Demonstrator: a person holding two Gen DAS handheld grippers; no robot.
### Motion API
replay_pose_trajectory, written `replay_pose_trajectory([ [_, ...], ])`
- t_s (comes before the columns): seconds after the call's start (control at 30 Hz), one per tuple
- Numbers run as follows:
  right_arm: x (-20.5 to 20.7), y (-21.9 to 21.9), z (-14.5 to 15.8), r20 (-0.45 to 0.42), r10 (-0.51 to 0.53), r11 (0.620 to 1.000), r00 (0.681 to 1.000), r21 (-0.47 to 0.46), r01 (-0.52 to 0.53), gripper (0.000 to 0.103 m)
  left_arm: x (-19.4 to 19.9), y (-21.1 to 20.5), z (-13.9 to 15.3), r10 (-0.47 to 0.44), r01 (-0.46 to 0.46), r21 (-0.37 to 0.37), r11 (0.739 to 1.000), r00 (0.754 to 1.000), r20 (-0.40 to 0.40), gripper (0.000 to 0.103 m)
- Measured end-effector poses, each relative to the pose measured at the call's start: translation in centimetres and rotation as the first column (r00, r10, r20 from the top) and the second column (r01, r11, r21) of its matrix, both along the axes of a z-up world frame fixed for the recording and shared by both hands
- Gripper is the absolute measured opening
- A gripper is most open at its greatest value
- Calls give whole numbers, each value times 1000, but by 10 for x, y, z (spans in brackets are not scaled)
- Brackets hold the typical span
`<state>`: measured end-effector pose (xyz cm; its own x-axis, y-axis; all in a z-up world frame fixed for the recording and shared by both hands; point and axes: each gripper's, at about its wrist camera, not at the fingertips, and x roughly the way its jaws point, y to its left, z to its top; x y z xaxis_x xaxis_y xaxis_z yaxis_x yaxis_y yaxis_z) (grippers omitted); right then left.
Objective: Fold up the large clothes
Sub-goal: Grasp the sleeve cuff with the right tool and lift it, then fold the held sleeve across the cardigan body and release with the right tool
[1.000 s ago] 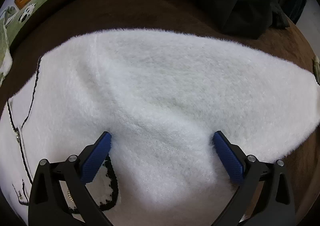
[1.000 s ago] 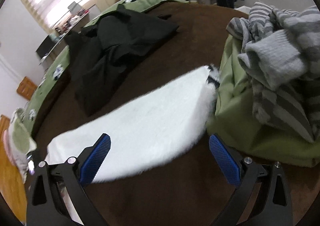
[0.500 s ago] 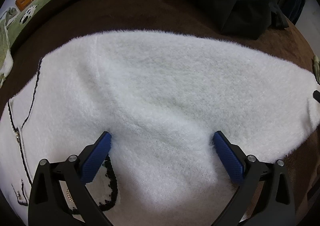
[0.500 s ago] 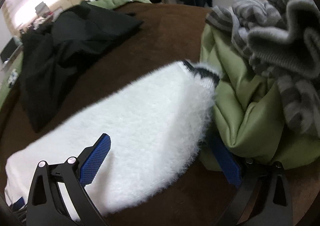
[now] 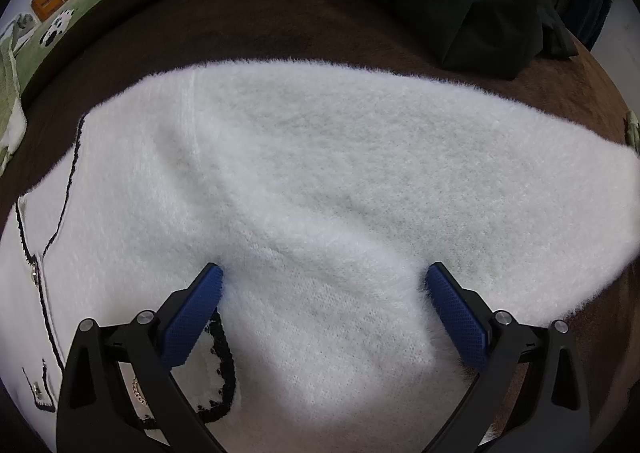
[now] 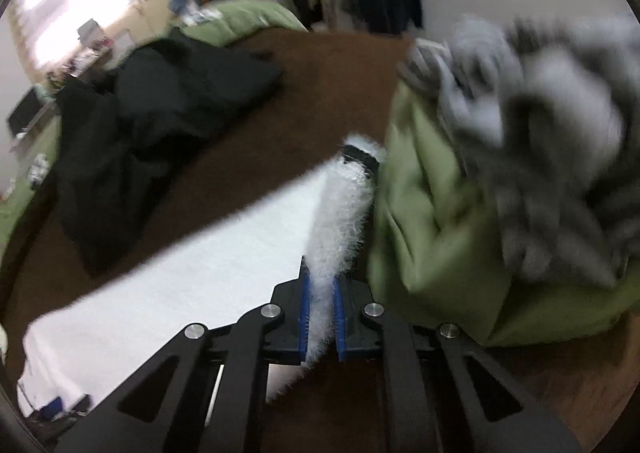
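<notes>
The sweater (image 5: 320, 181), white and fluffy with black trim, is spread flat on the brown bed (image 5: 248, 25). It fills most of the left wrist view, with its buttoned front edge at the left and one sleeve running off to the right.

The left gripper (image 5: 324, 293) is held wide open, its blue fingers (image 5: 192, 317) pressed lightly into the pile on the body of the sweater, and nothing is gripped. If the sleeve is drawn across while the body is only rested on, the whole garment may be dragged and the flat lay lost.

Further right, the sleeve end is pinched by the right gripper (image 6: 321, 307): the fingers are closed narrow on a ridge of white pile, and the black cuff (image 6: 360, 159) stands beyond the tips. The hold seems to be on the edge of the fabric only, though the view is blurred. The long loose pile is likely to compress and slide, so the sleeve could slip out under a quick pull.

At the far right, the green cushion (image 6: 420, 221) and the grey striped knit (image 6: 552, 141) heaped on it lie just beside the cuff. A wide swing could catch them, and the knit could be pulled down onto the sweater. The black clothes (image 6: 152, 121) lie well apart and pose little risk.
</notes>
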<state>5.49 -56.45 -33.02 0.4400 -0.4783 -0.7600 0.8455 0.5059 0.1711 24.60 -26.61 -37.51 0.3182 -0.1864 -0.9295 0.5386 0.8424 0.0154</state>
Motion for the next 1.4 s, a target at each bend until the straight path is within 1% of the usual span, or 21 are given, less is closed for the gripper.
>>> replay_pose_trajectory([
  [0.07,11,3,15,6,51,999,999,-18,-51,10,1,-1,0,8,-8,3,1000,1000,-2,98],
  [0.13,20,0,16,7,70,997,998,14,-70,10,0,-1,0,13,-13,10,1000,1000,-2,98],
  [0.2,26,-2,19,10,79,997,997,20,-79,10,0,-2,2,18,-18,14,1000,1000,-8,98],
  [0.3,36,5,35,31,115,993,993,-8,-115,10,0,-3,3,23,-23,18,1000,1000,-13,98],
  [0.4,42,21,54,51,176,984,983,-28,-175,10,0,-5,5,27,-26,21,999,1000,-15,98],
  [0.53,50,49,82,61,278,959,959,-69,-274,10,3,-7,6,33,-33,14,999,999,-25,98],
  [0.7,63,89,126,68,398,910,915,-154,-385,10,8,-2,19,70,-70,2,998,997,-27,97],
  [0.77,71,107,147,84,445,886,892,-190,-424,10,9,10,34,90,-91,-16,996,996,-16,97],
  [0.83,79,126,167,114,491,862,864,-206,-463,10,9,26,50,113,-113,-27,993,994,3,97],
  [0.93,91,157,192,156,548,829,822,-231,-509,10,7,60,76,157,-156,-37,987,987,31,97],
  [1.0,99,180,206,168,585,803,793,-253,-539,9,4,90,93,190,-188,-30,982,980,53,97],
  [1.07,105,208,220,190,625,775,757,-266,-573,9,-2,126,108,229,-228,-17,973,970,78,97],
  [1.1,109,224,227,204,648,758,734,-269,-594,9,-6,146,115,254,-254,-13,967,963,86,97],
  [1.13,112,236,231,207,664,745,719,-274,-609,9,-11,166,120,282,-282,-13,959,955,93,97],
  [1.2,119,269,238,208,707,705,677,-289,-648,9,-24,199,125,328,-329,-8,944,939,100,97],
  [1.23,121,278,239,212,719,693,662,-287,-661,9,-32,220,128,359,-361,-4,933,927,104,97],
  [1.3,126,307,237,218,752,659,622,-274,-700,9,-43,255,131,412,-415,8,910,904,114,97],
  [1.4,132,349,225,192,792,610,579,-274,-743,9,-52,301,127,482,-487,7,874,867,123,97],
])
